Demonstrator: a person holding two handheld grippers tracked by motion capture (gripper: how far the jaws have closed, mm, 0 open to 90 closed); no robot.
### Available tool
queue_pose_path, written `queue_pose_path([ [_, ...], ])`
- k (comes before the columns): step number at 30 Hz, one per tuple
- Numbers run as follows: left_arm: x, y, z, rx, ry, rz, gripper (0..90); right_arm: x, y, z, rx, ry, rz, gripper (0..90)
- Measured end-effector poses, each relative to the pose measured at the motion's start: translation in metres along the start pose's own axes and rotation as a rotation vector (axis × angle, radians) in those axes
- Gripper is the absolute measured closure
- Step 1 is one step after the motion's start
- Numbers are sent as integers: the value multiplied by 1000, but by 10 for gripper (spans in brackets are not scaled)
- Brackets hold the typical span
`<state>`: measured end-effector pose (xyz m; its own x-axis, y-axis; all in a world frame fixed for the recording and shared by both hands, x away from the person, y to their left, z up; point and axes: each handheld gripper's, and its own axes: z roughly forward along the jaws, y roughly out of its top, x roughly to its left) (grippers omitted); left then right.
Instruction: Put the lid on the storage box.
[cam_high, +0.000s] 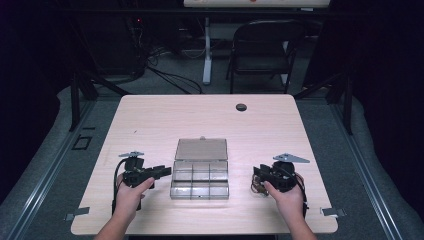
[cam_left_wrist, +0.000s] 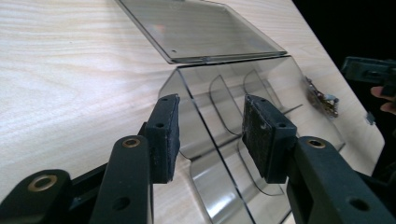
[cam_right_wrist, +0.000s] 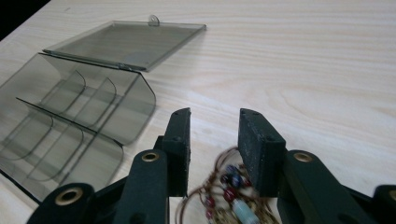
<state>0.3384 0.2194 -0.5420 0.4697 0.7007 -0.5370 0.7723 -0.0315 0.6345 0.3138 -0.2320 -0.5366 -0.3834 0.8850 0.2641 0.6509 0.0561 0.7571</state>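
No text, label, brand, number or sign can be read anywhere: not on the smoky clear plastic compartment box (cam_high: 200, 176) with its open lid, nor on the pale wooden table (cam_high: 150, 120) around it.

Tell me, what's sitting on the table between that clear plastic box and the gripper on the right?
In the high view, a small heap of beaded wire bits lies beside the right gripper, with bare table between it and the compartment box. The right gripper view shows the heap between the open jaws.
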Motion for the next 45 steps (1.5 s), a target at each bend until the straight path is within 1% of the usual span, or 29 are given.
queue_pose_path([
  [3,-2,-1,-2,-11,-5,7,563,-4,-4,-3,7,-7,8,650],
  [4,-4,-2,-3,-22,-3,20,563,-6,-8,-7,15,-15,16,650],
  [5,-4,-2,-3,-22,-3,20,563,-7,-11,-8,16,-17,21,650],
  [7,-4,-4,-2,-17,-10,26,563,-8,-13,-9,23,-23,17,650],
  [8,-4,-5,-1,-12,-10,33,563,-8,-18,-10,25,-32,16,650],
  [9,-4,-5,-1,-12,-10,33,563,-8,-18,-10,25,-32,16,650],
  [10,-4,-6,-2,-6,-18,39,561,-10,-23,-11,24,-39,7,649],
  [11,-4,-6,-2,-6,-18,39,559,-10,-23,-11,24,-39,7,649],
  [12,-4,-7,-3,-6,-18,40,559,-11,-26,-10,21,-40,5,649],
  [14,-3,-7,-5,-4,-9,55,559,-12,-28,-9,26,-42,1,652],
  [18,-1,-7,-6,-12,1,47,558,-12,-31,-6,44,-37,-14,652],
  [21,0,-8,-5,-7,9,54,557,-12,-34,-2,67,-33,-27,653],
  [26,1,-9,-6,0,8,59,555,-11,-35,-1,74,-23,-25,655],
  [28,1,-10,-6,-4,9,52,554,-12,-36,0,87,-28,-38,660],
  [32,0,-11,-7,-6,8,55,553,-12,-37,2,91,-30,-29,670],
  [36,1,-11,-7,-7,6,50,553,-14,-37,2,104,-33,-34,680],
  [38,1,-11,-7,-6,6,48,552,-16,-38,3,105,-31,-20,692],
  [39,2,-11,-7,-8,6,45,552,-17,-38,3,110,-33,-23,695],
  [41,2,-11,-8,-8,4,43,552,-18,-39,4,107,-27,-7,698],
  [45,4,-11,-9,-11,3,39,552,-17,-39,4,111,-26,-10,709],
])
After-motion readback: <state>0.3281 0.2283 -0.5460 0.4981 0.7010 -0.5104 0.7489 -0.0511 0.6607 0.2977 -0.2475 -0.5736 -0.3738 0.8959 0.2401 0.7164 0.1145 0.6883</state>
